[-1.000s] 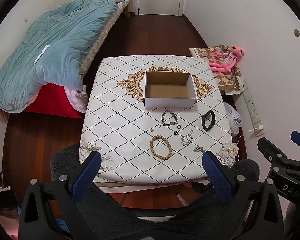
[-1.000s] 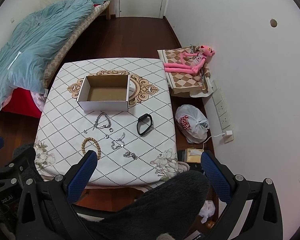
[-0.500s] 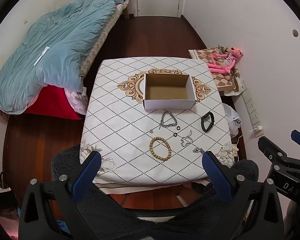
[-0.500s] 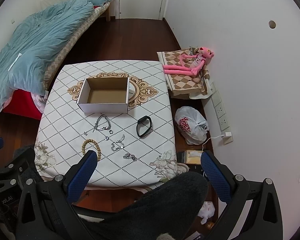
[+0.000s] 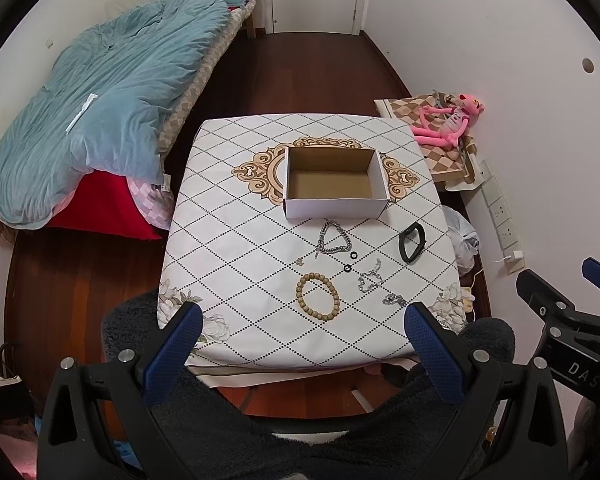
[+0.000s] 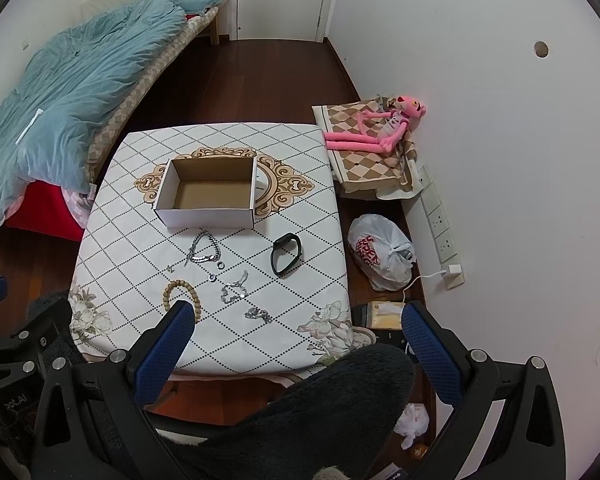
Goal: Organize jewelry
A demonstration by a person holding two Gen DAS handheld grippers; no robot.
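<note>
An open, empty cardboard box (image 5: 334,184) (image 6: 210,194) stands mid-table on a diamond-patterned cloth (image 5: 236,248). In front of it lie a silver chain bracelet (image 5: 333,239) (image 6: 204,249), two small dark rings (image 5: 353,255), a wooden bead bracelet (image 5: 316,297) (image 6: 182,295), thin silver chains (image 5: 370,280) (image 6: 233,288) and a black band (image 5: 410,238) (image 6: 286,253). My left gripper (image 5: 303,322) and right gripper (image 6: 296,320) are both open and empty, held high over the near table edge.
A bed with a blue duvet (image 5: 100,92) stands left of the table. A pink plush toy (image 6: 374,130) lies on a checked cushion at the right wall. A plastic bag (image 6: 380,250) sits on the floor. A dark fuzzy seat (image 6: 300,412) is below the grippers.
Both grippers have drawn slightly back and up, so the table looks a little smaller and lower. Nothing on the table has moved.
</note>
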